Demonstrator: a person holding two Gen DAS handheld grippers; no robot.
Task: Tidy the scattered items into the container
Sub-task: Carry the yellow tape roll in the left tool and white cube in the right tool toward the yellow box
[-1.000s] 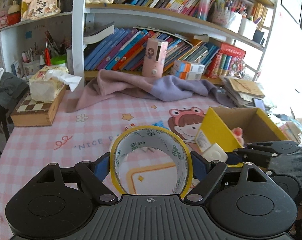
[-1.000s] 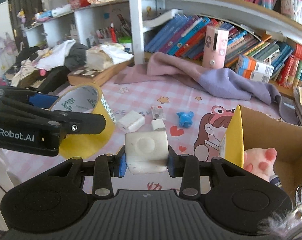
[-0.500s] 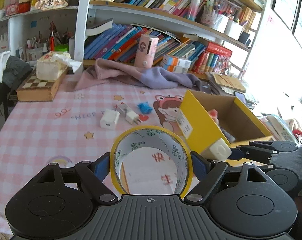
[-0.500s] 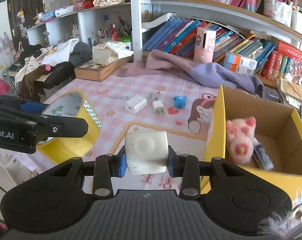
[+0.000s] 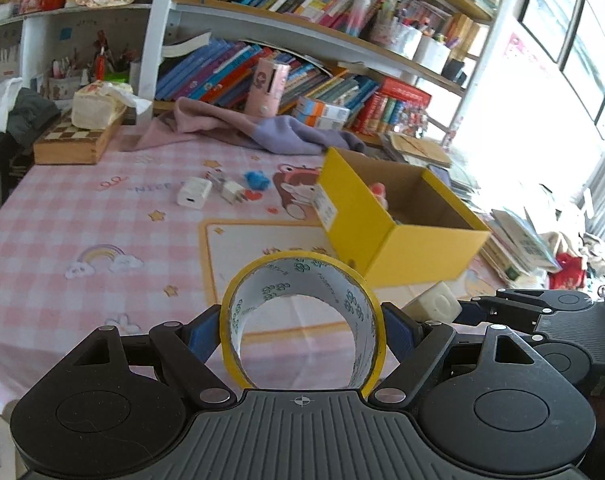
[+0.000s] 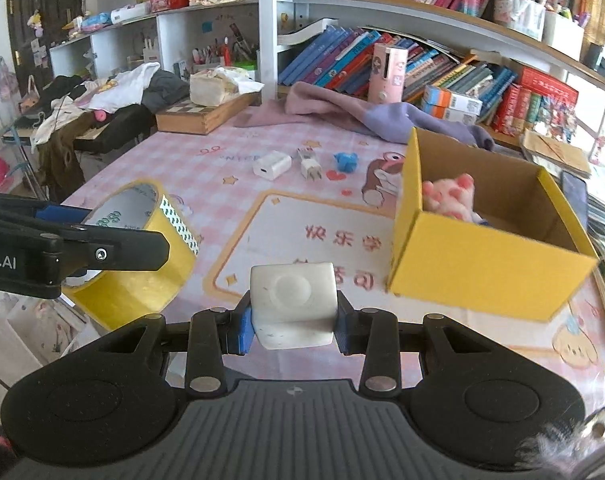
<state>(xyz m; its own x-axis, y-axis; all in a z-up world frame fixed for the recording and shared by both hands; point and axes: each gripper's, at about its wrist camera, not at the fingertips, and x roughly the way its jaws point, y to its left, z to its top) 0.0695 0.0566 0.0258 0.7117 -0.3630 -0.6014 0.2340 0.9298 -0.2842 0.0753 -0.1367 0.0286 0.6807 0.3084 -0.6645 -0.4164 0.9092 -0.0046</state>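
Observation:
My left gripper (image 5: 302, 328) is shut on a yellow tape roll (image 5: 302, 276), held above the near table edge; the roll also shows in the right wrist view (image 6: 138, 256). My right gripper (image 6: 292, 320) is shut on a white cube-shaped charger (image 6: 292, 300), seen also in the left wrist view (image 5: 432, 306). The open yellow box (image 6: 478, 264) stands right of centre with a pink plush toy (image 6: 448, 196) inside. On the cloth lie a white charger (image 6: 271, 165), a small white plug (image 6: 310, 168) and a blue toy (image 6: 345, 161).
A pink checked tablecloth (image 6: 206, 168) covers the table. A pink-and-purple cloth (image 6: 362, 112) and a pink tube (image 6: 388, 74) sit at the back below bookshelves. A chessboard box (image 6: 198, 114) with a tissue pack stands back left. Stacked books (image 5: 522, 240) lie right of the box.
Both grippers have drawn back and up from the table with their items still held. The box and the scattered items now look farther away.

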